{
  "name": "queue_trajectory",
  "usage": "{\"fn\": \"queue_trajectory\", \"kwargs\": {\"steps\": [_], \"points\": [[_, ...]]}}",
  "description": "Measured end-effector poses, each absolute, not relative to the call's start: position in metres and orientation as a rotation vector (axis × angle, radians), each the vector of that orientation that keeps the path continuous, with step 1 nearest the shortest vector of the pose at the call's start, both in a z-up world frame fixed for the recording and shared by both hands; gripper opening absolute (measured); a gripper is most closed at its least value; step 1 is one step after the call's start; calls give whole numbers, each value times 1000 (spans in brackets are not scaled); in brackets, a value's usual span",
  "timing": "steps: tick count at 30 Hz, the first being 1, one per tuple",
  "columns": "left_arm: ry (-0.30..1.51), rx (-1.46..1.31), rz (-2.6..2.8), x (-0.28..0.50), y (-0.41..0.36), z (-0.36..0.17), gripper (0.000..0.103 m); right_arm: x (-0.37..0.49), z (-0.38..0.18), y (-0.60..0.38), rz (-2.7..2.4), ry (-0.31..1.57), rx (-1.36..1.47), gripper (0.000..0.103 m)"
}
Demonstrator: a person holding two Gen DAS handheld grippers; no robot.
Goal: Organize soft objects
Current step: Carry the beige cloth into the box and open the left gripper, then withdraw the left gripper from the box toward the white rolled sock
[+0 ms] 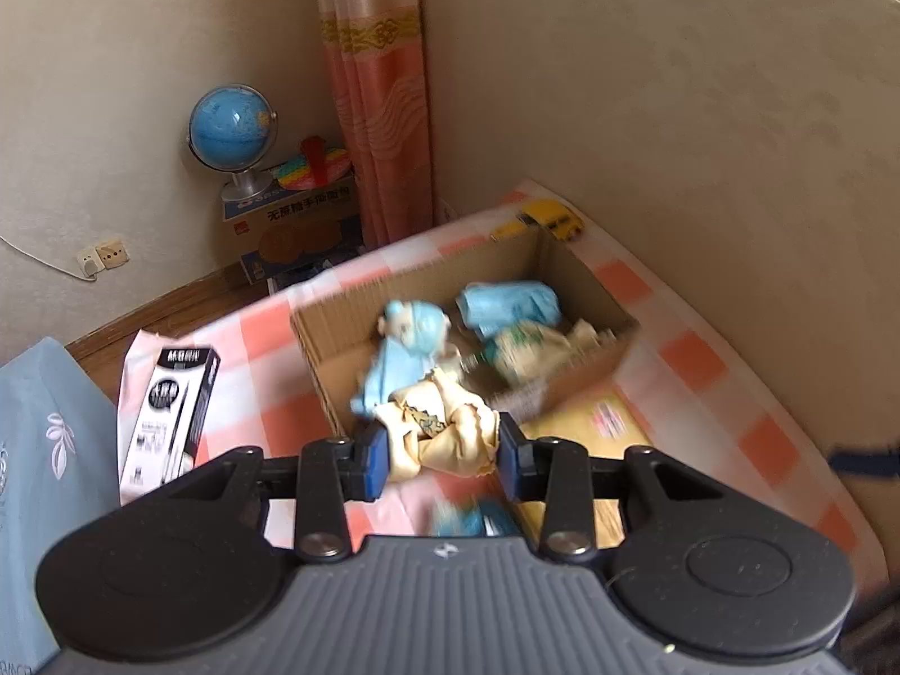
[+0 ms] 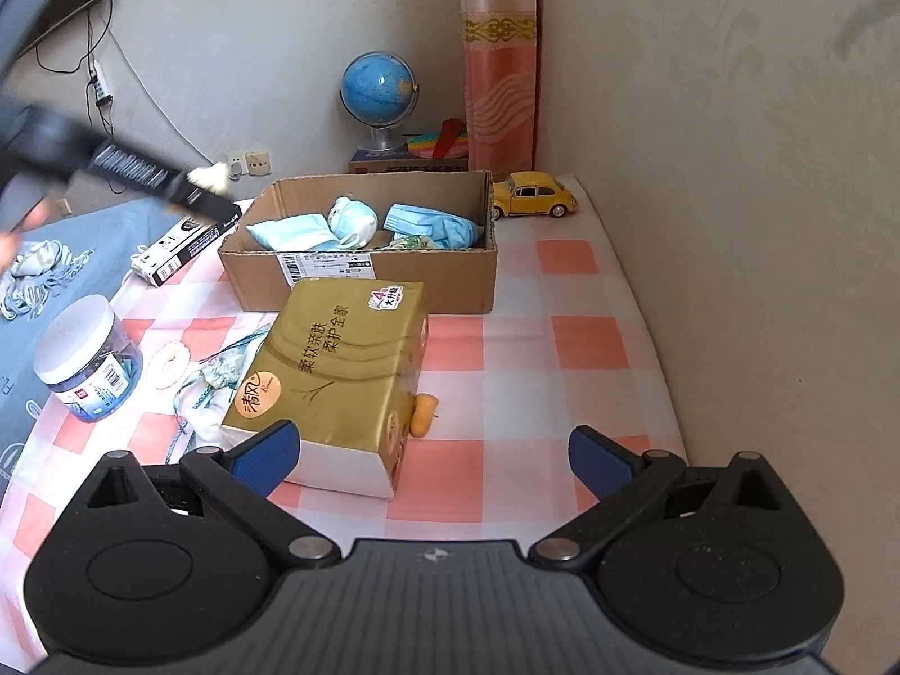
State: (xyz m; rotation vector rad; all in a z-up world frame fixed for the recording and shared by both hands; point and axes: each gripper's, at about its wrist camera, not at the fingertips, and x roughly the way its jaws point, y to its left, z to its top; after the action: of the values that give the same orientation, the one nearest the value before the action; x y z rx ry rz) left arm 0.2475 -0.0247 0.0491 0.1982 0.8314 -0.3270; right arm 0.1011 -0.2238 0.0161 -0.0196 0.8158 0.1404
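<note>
My left gripper (image 1: 444, 458) is shut on a crumpled cream cloth bundle (image 1: 439, 433) and hangs above the near side of an open cardboard box (image 1: 349, 304). Blue face masks (image 1: 509, 304) and other soft pieces lie inside the box. From the right wrist view the same box (image 2: 360, 281) sits mid-table with masks (image 2: 433, 222) in it. The left gripper shows there as a blurred dark bar (image 2: 112, 169) at the upper left. My right gripper (image 2: 433, 461) stands open over the checked cloth, its left finger (image 2: 264, 464) beside a gold tissue pack (image 2: 337, 371).
A yellow toy car (image 2: 534, 194) stands behind the box by the wall. A clear jar (image 2: 84, 360), a black pen box (image 2: 180, 242), a stringed pouch (image 2: 219, 377) and a small orange piece (image 2: 423, 413) lie on the table. A globe (image 2: 379, 87) stands on cartons beyond the table.
</note>
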Motion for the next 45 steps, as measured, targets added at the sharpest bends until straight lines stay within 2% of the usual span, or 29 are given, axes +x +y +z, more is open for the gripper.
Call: {"fn": "queue_trajectory", "kwargs": {"steps": [8, 10, 12, 14, 27, 38, 45], "points": [[860, 185, -261, 310, -30, 41, 37, 109, 8, -228, 149, 831, -15, 103], [854, 184, -233, 321, -30, 37, 49, 111, 6, -229, 152, 832, -17, 103], [850, 173, -207, 329, -29, 33, 81, 113, 5, -229, 155, 836, -15, 103], [829, 167, -189, 331, -28, 31, 86, 115, 3, -230, 156, 838, -11, 103], [815, 191, -185, 295, -26, 41, 92, 109, 9, -232, 142, 826, 3, 103], [766, 187, -196, 213, -23, 49, 95, 89, 17, -236, 121, 796, 12, 103], [741, 216, -178, 160, -24, 33, 96, 77, 17, -235, 114, 789, -3, 103]]}}
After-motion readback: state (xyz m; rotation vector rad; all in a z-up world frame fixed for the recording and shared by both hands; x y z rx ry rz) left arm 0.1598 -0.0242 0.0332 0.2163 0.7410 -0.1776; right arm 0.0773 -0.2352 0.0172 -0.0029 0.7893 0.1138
